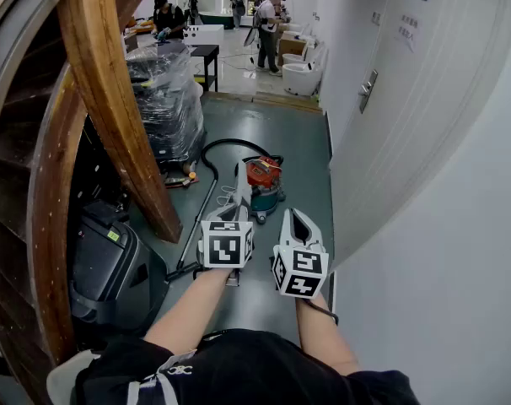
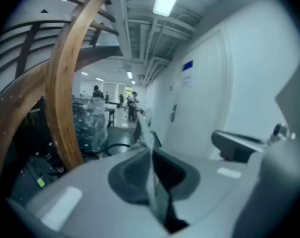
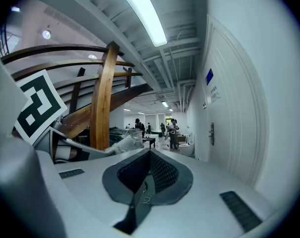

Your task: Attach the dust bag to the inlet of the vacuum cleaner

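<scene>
Head view: bag [image 1: 241,184] in hand-held gripper [image 1: 235,218]

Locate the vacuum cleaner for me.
In the head view the vacuum cleaner sits on the floor at centre, just beyond the left gripper holding the dust bag, its black hose looping behind it.

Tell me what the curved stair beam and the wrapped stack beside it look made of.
Curved stair beam: wood, probably varnished, given brown grain and soft sheen. Wrapped stack: clear plastic film, wrinkled and glossy, over dark goods I cannot identify.
</scene>
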